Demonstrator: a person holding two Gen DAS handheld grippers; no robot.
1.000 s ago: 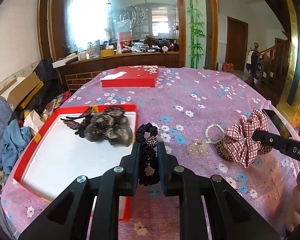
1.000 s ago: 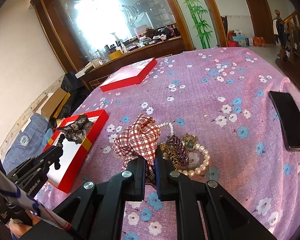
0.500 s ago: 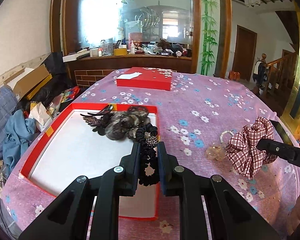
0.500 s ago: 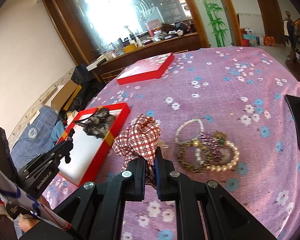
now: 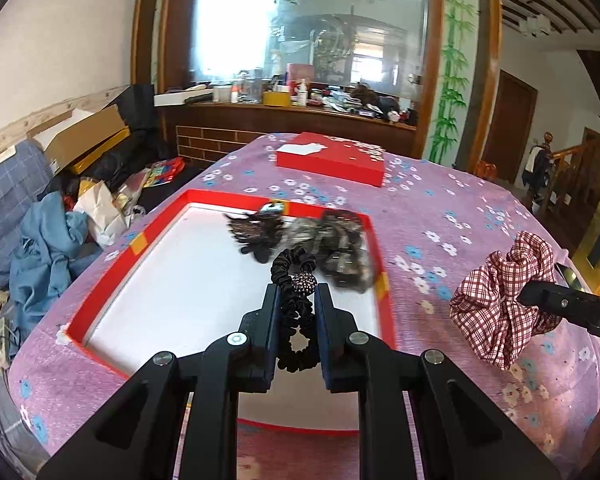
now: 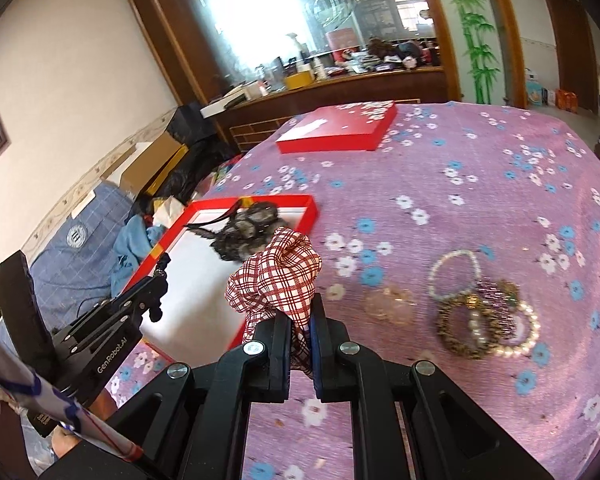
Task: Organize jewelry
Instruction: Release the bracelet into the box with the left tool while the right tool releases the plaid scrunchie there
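Room: wood-framed mirror wall (image 5: 312, 40) behind a cluttered counter; painted bamboo on the right-hand panel; cardboard boxes and blue cloth heaped at the left.
Surface: table under a purple cloth (image 6: 480, 184) printed with small white and blue flowers.
Red tray (image 5: 140, 240): shallow, red rim, white floor — lies at the table's near left edge; a dark pile of hair pieces (image 5: 324, 240) sits in its far right corner.
Red lid (image 5: 332, 162): flat, closed side up, well apart at the far end of the table.
Left gripper (image 5: 296, 300): clamped on a black scrunchie (image 5: 294, 280), ruffled fabric ring with a beaded ball; it hangs over the tray's white floor, just short of the dark pile.
Right gripper (image 6: 300, 320): pinched tight on a plaid scrunchie (image 6: 276, 276), red-and-white checked cloth, bunched; held above the tablecloth beside the tray's right edge.
Loose jewelry (image 6: 484, 316): pearl strands, a brownish beaded ring and a clear bracelet lying on the cloth to the right, partly overlapping.
Change: a second ago the black scrunchie hung over the tray's right rim — now it is over the tray interior; the plaid scrunchie has left the jewelry heap and moved toward the tray.
Blur: tray contents smeared in the left wrist view.
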